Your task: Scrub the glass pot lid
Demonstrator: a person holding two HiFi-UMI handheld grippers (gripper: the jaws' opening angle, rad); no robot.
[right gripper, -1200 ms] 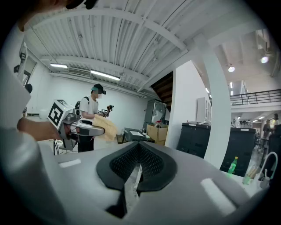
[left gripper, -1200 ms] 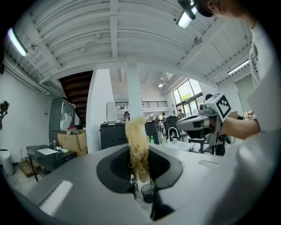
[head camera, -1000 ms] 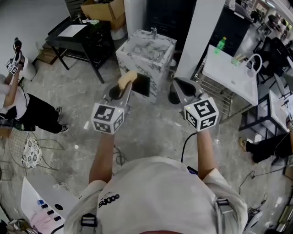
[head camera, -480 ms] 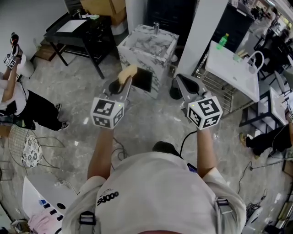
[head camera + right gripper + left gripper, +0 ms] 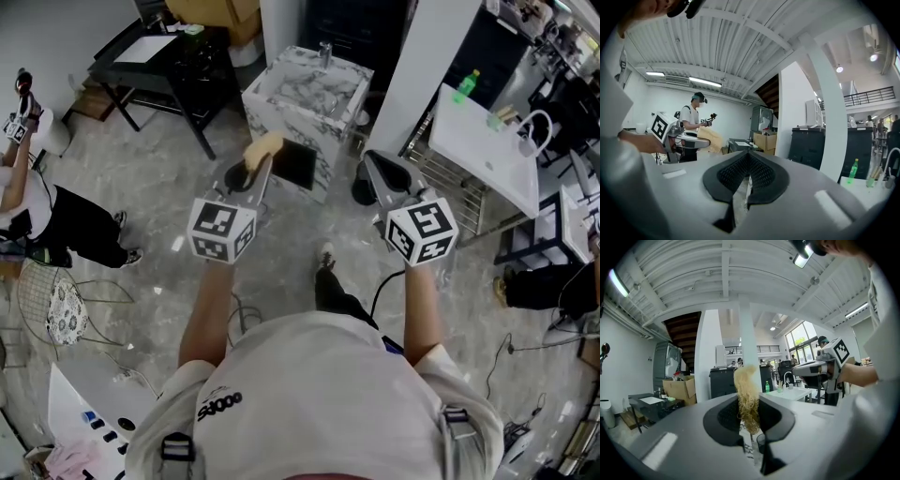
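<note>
My left gripper [image 5: 251,167] is held out at chest height, shut on a yellow scrub sponge [image 5: 262,148] that sticks up past its tips. The left gripper view shows that sponge [image 5: 747,394] pinched between the dark pads. My right gripper [image 5: 377,176] is level with it on the right, jaws closed together with nothing between them; its own view shows the pads [image 5: 748,172] meeting. No glass pot lid shows in any view. The marble sink block [image 5: 308,99] stands ahead on the floor, beyond both grippers.
A black table [image 5: 169,58] with a cardboard box stands at the back left. A white table [image 5: 483,145] with a green bottle [image 5: 469,84] is at the right over a wire rack. Another person [image 5: 37,206] with grippers stands at the far left. Cables lie on the floor.
The view has crept forward toward the marble sink block, and my foot now shows on the floor. Both grippers hold the same pose and grip.
</note>
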